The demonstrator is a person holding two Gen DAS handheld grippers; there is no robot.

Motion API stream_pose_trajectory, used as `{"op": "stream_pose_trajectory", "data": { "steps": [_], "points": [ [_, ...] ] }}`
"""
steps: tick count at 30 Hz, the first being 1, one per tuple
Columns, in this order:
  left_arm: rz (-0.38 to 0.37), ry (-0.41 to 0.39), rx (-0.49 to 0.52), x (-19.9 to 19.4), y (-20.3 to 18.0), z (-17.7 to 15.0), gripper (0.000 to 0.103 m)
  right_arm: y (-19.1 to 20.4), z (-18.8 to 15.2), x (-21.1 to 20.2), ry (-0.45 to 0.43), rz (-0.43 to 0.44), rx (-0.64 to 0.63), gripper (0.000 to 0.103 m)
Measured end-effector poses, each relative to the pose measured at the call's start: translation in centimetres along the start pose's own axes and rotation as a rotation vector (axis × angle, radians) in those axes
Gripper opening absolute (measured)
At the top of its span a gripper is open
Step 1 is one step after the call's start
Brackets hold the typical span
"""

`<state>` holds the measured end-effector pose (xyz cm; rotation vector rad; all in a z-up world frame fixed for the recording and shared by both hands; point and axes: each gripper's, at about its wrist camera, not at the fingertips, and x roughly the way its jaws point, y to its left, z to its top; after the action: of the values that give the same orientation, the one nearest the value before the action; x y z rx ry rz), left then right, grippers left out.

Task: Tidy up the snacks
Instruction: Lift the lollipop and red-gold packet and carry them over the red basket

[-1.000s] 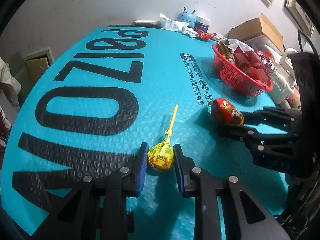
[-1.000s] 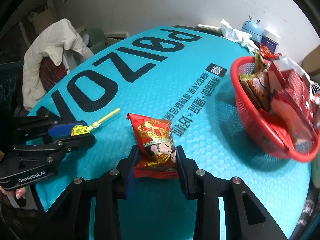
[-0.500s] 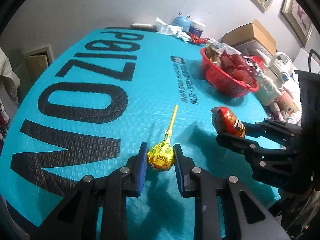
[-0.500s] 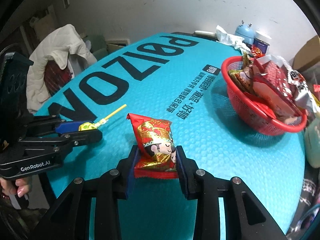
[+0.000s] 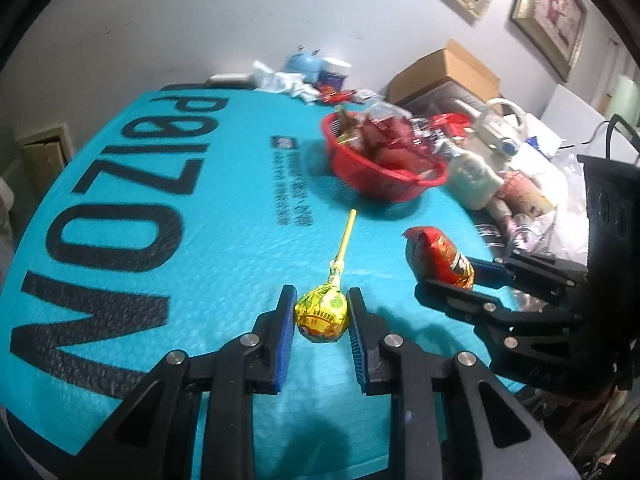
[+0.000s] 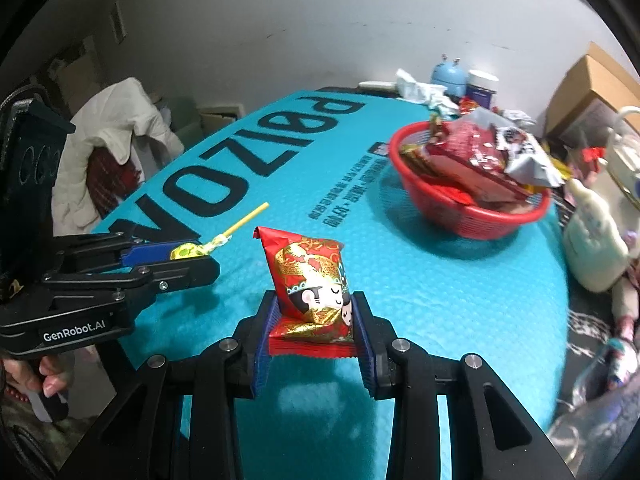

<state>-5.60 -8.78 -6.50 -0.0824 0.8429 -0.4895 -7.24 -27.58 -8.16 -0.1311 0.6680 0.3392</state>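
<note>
My left gripper (image 5: 321,314) is shut on a yellow lollipop (image 5: 321,314), its yellow stick pointing away, held above the teal table cover (image 5: 180,184). My right gripper (image 6: 314,312) is shut on a red and gold snack packet (image 6: 310,280), also held above the table. Each gripper shows in the other's view: the right one with the packet (image 5: 438,260) at the right, the left one with the lollipop (image 6: 186,250) at the left. A red basket (image 5: 384,176) full of snack packets stands further back; it also shows in the right wrist view (image 6: 472,212).
A white bottle (image 6: 592,240) and loose clutter lie right of the basket. A blue figurine (image 6: 448,76), a jar and crumpled paper sit at the table's far edge. Cardboard boxes (image 5: 444,76) stand behind. A chair with a white garment (image 6: 116,148) is at the left.
Both grippers have risen higher above the table with their snacks still held, and the basket now sits lower and nearer the middle of both views.
</note>
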Motion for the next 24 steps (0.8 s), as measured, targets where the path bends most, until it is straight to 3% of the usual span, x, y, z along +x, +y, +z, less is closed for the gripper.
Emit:
{"op": "stream_pose_trajectory", "data": {
  "steps": [10, 24],
  "points": [
    [-0.097, -0.043, 0.077, -0.1, -3.9, 2.9, 0.024, -2.1, 0.2, -3.6, -0.074, -0.08, 0.063, 0.035],
    [-0.133, -0.132, 0.167, -0.2, -7.0, 9.0, 0.025, -6.0, 4.0, -6.2, -0.153, -0.159, 0.102, 0.035]
  ]
}}
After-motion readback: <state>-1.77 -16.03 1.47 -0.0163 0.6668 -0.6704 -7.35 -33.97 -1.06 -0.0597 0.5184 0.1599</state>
